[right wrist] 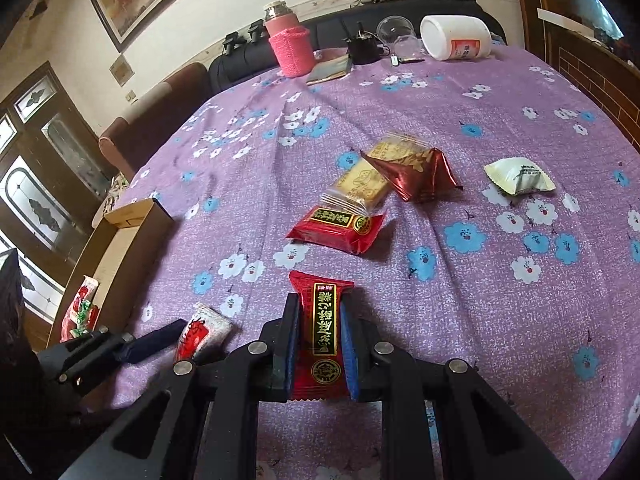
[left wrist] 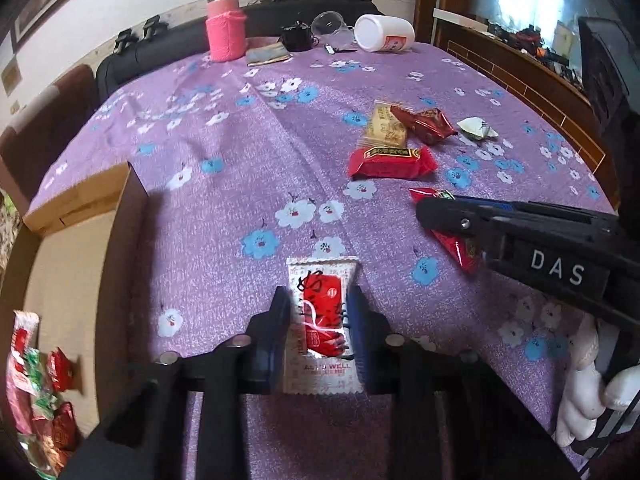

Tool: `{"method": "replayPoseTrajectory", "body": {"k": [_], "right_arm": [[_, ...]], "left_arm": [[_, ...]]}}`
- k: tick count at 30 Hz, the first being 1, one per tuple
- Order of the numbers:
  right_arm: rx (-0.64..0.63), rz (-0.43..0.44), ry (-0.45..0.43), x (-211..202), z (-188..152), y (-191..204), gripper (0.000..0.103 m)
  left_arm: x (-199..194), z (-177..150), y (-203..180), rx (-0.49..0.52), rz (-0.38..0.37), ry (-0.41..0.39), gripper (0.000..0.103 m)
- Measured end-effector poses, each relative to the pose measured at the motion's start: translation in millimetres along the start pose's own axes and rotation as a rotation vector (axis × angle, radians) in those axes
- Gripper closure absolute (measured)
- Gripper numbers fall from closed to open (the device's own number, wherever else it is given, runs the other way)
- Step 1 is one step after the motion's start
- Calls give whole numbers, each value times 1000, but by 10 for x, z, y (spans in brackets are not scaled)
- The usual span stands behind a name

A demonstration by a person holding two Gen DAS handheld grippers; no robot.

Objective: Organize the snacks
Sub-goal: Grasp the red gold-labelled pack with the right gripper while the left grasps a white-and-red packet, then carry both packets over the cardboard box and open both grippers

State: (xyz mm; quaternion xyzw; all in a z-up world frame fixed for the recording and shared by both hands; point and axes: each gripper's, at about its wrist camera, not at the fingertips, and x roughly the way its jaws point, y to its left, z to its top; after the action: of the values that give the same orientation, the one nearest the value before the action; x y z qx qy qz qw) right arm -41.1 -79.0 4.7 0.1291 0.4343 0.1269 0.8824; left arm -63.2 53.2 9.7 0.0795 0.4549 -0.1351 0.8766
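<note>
My left gripper [left wrist: 320, 304] is shut on a white-and-red snack packet [left wrist: 322, 320], held just above the purple floral tablecloth [left wrist: 224, 200]. My right gripper [right wrist: 320, 320] is shut on a red packet with a black-and-gold label [right wrist: 323, 336]. In the left wrist view the right gripper [left wrist: 424, 212] comes in from the right with its red packet [left wrist: 456, 244]. In the right wrist view the left gripper [right wrist: 176, 336] holds the white-and-red packet [right wrist: 200, 336] at lower left. A red packet [right wrist: 336, 228], a yellow clear-wrapped biscuit [right wrist: 364, 184], a dark red packet [right wrist: 416, 176] and a white packet [right wrist: 518, 178] lie on the cloth.
An open cardboard box [left wrist: 68, 264] stands at the table's left edge with several snacks [left wrist: 40, 380] inside; it also shows in the right wrist view [right wrist: 116, 248]. At the far edge stand a pink flask [left wrist: 225, 26], a toppled white jar [left wrist: 384, 34], a clear cup [left wrist: 330, 26] and a small black item [left wrist: 297, 38].
</note>
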Motion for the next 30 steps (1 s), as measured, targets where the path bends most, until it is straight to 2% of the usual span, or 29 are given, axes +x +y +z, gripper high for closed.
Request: {"method": "replayPoseTrajectory", "body": {"k": [9,12,16,19,23,27,30], "right_arm": [[-4,22,-39,-65,-16,16,83],[-19,21,-59,-101,-34,64,83],[-40,24,-81,-176,-36,209,83],[-63,101,-55,-221,-6,467,83],[-139,186,-17,-218,41,999,83],[-187,259,50,-62,83,1519,82],[-234,269,84,110,111,1849,82]], "left_arm": [[-353,-52,227,-105,-67,-67,76],[-594,-115,491,-181,-82,-104,76],[-884,-198,976,-278,-51,-142,75],[-1041,-229,1387,-333,3,-161,75],[-1143,-226,1765,-356,73,-171,75],[-1048,-192,2118,-409,65,-150,75],[-901,-181,2329,-443,66,-123,75]]}}
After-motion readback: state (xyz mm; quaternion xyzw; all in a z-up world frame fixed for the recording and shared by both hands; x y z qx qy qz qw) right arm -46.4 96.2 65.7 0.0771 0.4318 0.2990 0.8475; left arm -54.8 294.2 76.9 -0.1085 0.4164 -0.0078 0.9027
